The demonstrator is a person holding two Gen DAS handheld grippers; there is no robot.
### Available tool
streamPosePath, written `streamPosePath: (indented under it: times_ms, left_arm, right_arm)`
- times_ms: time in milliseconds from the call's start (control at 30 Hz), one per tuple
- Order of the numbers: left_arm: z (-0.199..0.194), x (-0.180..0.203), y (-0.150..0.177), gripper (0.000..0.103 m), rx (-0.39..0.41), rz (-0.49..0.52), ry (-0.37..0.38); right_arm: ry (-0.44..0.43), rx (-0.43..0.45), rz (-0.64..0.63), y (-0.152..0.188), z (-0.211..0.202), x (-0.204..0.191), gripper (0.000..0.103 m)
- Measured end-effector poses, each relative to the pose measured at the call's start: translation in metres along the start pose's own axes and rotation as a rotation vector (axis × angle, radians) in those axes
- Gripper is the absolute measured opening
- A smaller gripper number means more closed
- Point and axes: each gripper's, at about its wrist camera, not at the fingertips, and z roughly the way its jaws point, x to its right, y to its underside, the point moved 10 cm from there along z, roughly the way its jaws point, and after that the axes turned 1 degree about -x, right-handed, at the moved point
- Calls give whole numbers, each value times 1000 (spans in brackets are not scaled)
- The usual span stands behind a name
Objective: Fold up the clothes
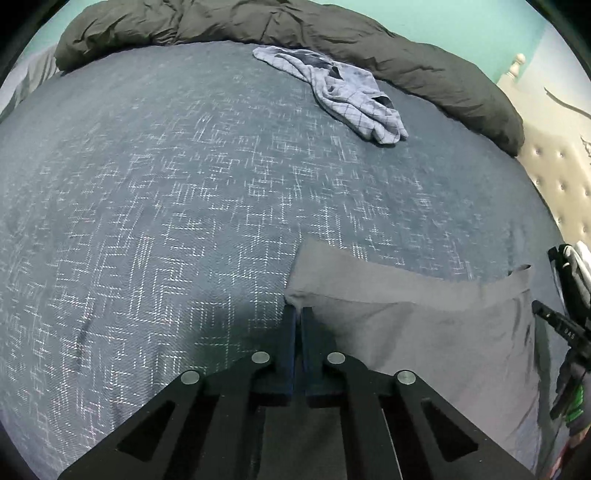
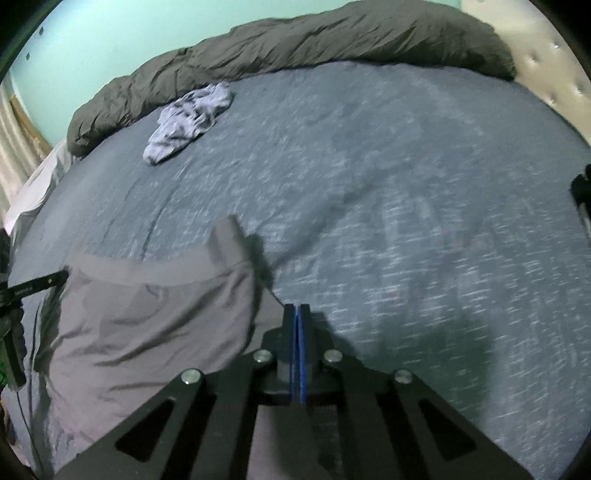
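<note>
A grey garment (image 1: 413, 325) with a waistband hangs stretched above the blue patterned bedspread (image 1: 166, 184). My left gripper (image 1: 297, 310) is shut on its left waistband corner. My right gripper (image 2: 297, 308) is shut, and the garment (image 2: 147, 321) hangs to its left; the cloth runs under the jaws, so the grip itself is hidden. The right gripper's body shows at the right edge of the left wrist view (image 1: 565, 328). A crumpled light-blue checked garment (image 1: 343, 92) lies far back on the bed; it also shows in the right wrist view (image 2: 188, 122).
A rolled dark grey duvet (image 1: 332, 33) lies along the far edge of the bed, against a teal wall. A beige tufted headboard (image 1: 561, 173) stands at the right. The bedspread (image 2: 406, 184) stretches wide in front of both grippers.
</note>
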Motion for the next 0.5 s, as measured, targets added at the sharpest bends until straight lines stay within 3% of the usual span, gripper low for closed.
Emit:
streamPosePath:
  times_ms: [267,400,500]
  left_arm:
    - [4,0,-1,2,-5,3,-10]
    - [5,0,-2,2,-1,9,-12]
    - [5,0,-2,2,0,10,-10]
  right_arm:
    - [39,-3,88,-2,10,29,0]
    - [6,-2,103,-4,11,31,0]
    - [-31,47,117,-13,-2,27,1]
